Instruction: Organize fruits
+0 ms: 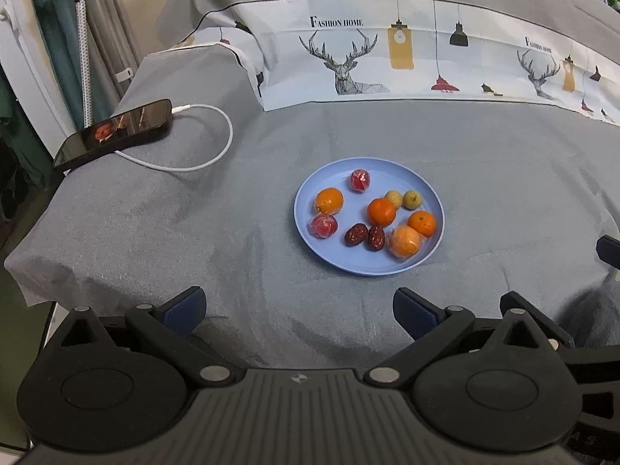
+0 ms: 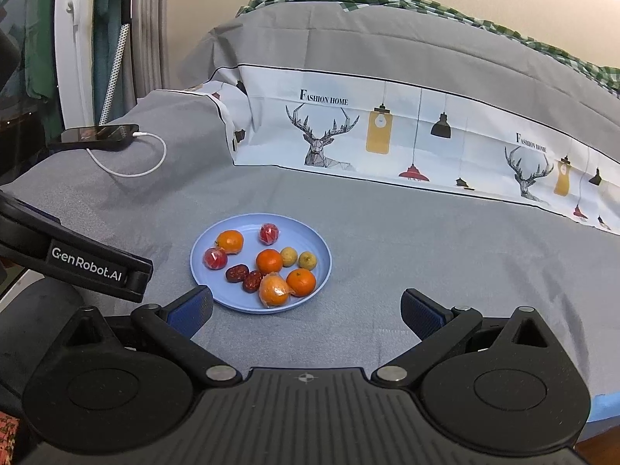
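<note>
Both my grippers hang over the grey bed with jaws spread wide, holding nothing: my left gripper point(image 1: 298, 312) low in its frame, my right gripper point(image 2: 306, 312) likewise. The blue plate point(image 1: 434, 250) lies flat on the bed at centre of the left view, left of centre in the right. On it: oranges point(image 1: 381, 211), two dates point(image 1: 366, 235), two wrapped red fruits point(image 1: 360, 180), two small yellow ones point(image 1: 403, 198). A phone point(image 1: 116, 131) with its cable sits upper left.
</note>
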Tool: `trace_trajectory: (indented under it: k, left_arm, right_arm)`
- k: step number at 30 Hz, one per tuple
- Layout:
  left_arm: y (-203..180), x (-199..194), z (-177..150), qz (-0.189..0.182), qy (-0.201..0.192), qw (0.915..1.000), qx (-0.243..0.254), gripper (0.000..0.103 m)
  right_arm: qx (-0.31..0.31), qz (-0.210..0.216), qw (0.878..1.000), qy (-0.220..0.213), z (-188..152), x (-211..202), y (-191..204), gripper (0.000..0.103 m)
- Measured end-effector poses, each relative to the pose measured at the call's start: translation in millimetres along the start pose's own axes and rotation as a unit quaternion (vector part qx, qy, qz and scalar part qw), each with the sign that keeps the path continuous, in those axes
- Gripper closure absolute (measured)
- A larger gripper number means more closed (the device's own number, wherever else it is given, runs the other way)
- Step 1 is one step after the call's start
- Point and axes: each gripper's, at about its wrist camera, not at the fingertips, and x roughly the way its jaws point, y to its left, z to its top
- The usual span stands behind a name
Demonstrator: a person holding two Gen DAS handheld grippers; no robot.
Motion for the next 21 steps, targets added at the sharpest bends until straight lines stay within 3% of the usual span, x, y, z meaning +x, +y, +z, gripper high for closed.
trace_trajectory:
  k: [21]
  left_arm:
    - [-2.5, 1.0, 0.1, -0.002, 0.000, 1.0000, 0.006, 0.000]
  right_arm:
    - [0.002, 0.001, 1.000, 0.003, -0.2, 1.6, -0.3, 0.001]
